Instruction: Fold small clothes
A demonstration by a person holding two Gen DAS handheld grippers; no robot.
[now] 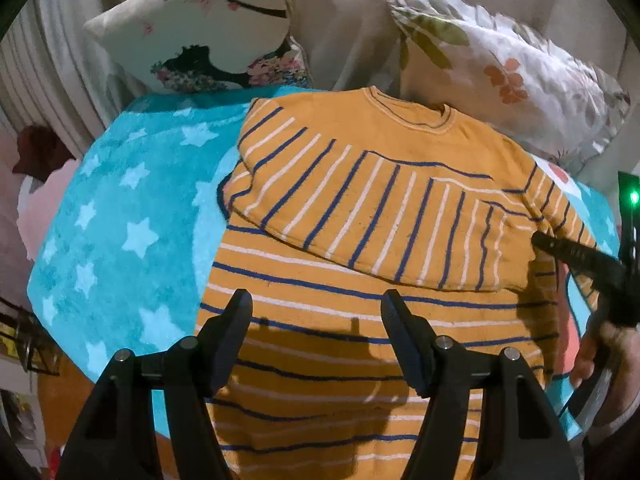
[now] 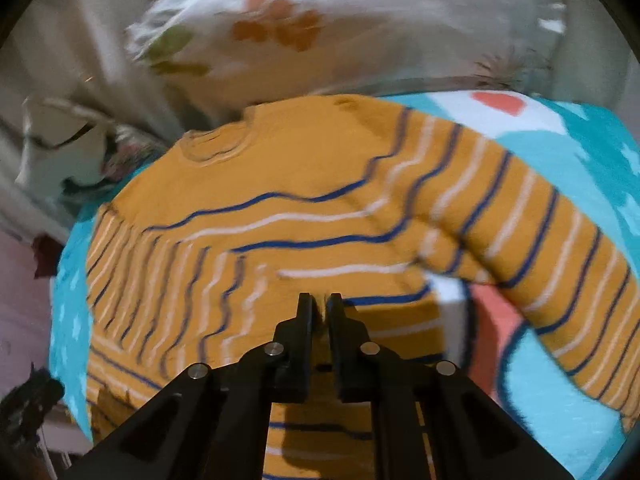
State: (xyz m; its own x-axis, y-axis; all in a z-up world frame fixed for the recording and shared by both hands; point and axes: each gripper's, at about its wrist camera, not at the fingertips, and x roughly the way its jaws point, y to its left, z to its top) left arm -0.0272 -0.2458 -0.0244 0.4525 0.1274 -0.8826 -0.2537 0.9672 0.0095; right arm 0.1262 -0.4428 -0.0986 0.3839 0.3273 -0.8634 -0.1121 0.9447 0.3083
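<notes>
The right wrist view is smeared with motion blur, so the leaf-print pillow [image 2: 280, 32] loses its pattern. The sweater [image 2: 280, 184] seems pinched between near-closed fingers, its hem cut off below.

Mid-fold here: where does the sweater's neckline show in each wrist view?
Left wrist: neckline sits top centre, just right of middle.
Right wrist: neckline sits upper left of centre.
Shared landmark: leaf-print pillow directly behind the orange striped sweater in both.
</notes>
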